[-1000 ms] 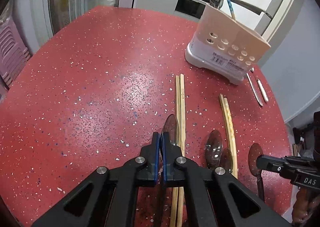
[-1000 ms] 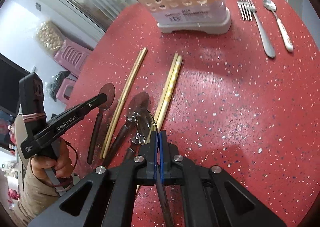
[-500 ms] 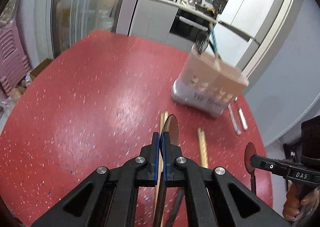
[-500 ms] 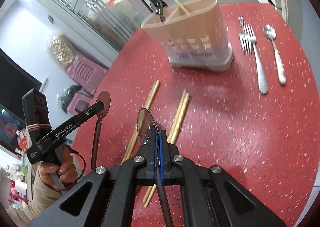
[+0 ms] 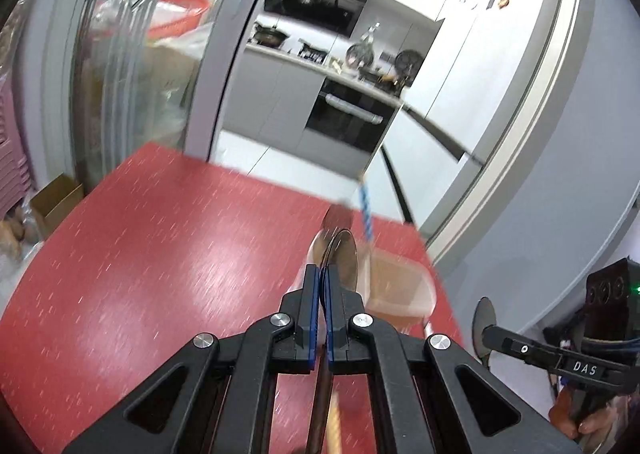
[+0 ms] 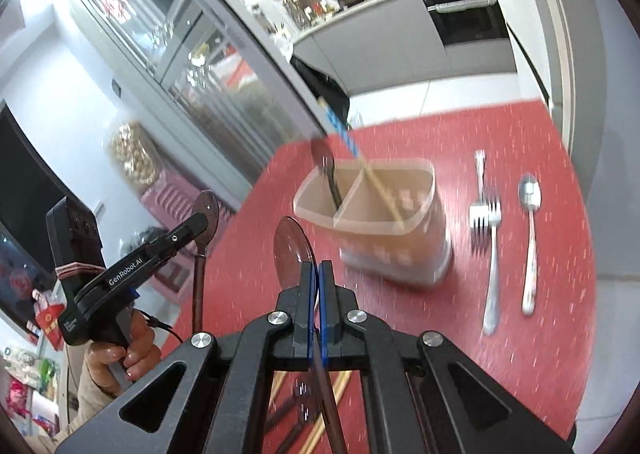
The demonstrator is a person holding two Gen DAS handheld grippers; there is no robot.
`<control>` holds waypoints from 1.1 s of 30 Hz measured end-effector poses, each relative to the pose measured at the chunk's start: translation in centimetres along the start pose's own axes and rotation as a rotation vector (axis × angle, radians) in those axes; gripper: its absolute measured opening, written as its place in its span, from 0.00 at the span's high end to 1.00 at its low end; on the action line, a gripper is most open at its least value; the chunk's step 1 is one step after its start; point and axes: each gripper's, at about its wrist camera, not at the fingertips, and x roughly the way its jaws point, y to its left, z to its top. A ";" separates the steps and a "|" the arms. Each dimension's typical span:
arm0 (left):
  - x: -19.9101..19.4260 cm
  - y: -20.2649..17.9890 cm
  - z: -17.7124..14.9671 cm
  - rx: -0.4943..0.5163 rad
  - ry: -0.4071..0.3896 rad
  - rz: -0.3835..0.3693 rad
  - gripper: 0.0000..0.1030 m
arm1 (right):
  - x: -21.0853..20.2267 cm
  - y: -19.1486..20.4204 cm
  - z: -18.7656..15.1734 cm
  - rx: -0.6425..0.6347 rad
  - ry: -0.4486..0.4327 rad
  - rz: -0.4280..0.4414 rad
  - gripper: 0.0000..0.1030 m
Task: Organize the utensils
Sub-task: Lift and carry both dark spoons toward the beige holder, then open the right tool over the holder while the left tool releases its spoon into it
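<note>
Each gripper clamps 1 dark brown spoon by its handle: the left gripper (image 5: 322, 286) and the right gripper (image 6: 318, 286), both above the red speckled table (image 5: 160, 254). Ahead stands the beige 2-compartment plastic utensil holder (image 6: 384, 222), holding 1 dark spoon and blue-striped chopsticks. Beside it lie a steel fork (image 6: 490, 254) and a white-handled spoon (image 6: 530, 238).

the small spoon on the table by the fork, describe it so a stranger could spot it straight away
Start at the beige utensil holder on the red table. To its right lie a fork and, farther right, the small spoon. Unlike the all-metal fork, it has a white patterned handle and a shiny round bowl.
</note>
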 end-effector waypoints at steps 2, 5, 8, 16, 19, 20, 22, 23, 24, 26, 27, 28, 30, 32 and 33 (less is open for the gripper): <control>1.0 -0.6 1.5 -0.001 -0.022 -0.010 0.73 | -0.1 -0.1 1.5 -0.008 -0.031 -0.001 0.98; 2.5 -1.3 3.7 -0.003 -0.055 -0.017 0.73 | 0.3 0.0 3.9 -0.017 -0.073 -0.001 0.98; 4.0 -1.7 5.4 -0.017 -0.092 -0.031 0.73 | 0.9 0.0 6.0 -0.023 -0.115 0.001 0.98; 8.4 -2.6 7.8 -0.012 -0.186 -0.028 0.73 | 3.5 -0.5 10.2 -0.059 -0.208 -0.021 0.98; 9.9 -2.8 8.1 -0.013 -0.205 -0.033 0.73 | 5.0 -0.7 11.1 -0.083 -0.239 -0.032 0.98; 10.5 -2.8 8.1 -0.011 -0.213 -0.037 0.73 | 5.3 -0.9 11.2 -0.086 -0.244 -0.033 0.98; 11.5 -2.9 8.0 -0.003 -0.232 -0.038 0.73 | 6.6 -1.1 11.4 -0.099 -0.257 -0.029 0.98; 11.8 -3.0 7.9 0.001 -0.238 -0.038 0.73 | 6.9 -1.2 11.5 -0.104 -0.263 -0.030 0.98; 12.2 -3.0 7.7 0.007 -0.251 -0.034 0.73 | 7.6 -1.4 11.4 -0.118 -0.276 -0.032 0.98; 12.7 -3.0 7.2 0.018 -0.264 -0.032 0.73 | 8.3 -1.5 11.3 -0.144 -0.284 -0.041 0.98; 12.9 -2.8 7.0 0.025 -0.273 -0.027 0.73 | 8.8 -1.7 11.1 -0.156 -0.284 -0.044 0.98; 13.1 -2.8 6.7 0.029 -0.279 -0.023 0.73 | 9.1 -1.8 10.9 -0.162 -0.284 -0.047 0.98; 13.4 -2.6 6.2 0.032 -0.282 -0.016 0.73 | 9.9 -2.3 10.5 -0.167 -0.283 -0.054 0.98; 13.7 -2.3 5.5 0.030 -0.276 -0.004 0.73 | 10.4 -3.0 10.2 -0.153 -0.275 -0.052 0.98; 13.8 -2.1 5.1 0.028 -0.271 0.001 0.73 | 10.6 -3.3 10.1 -0.149 -0.270 -0.051 0.98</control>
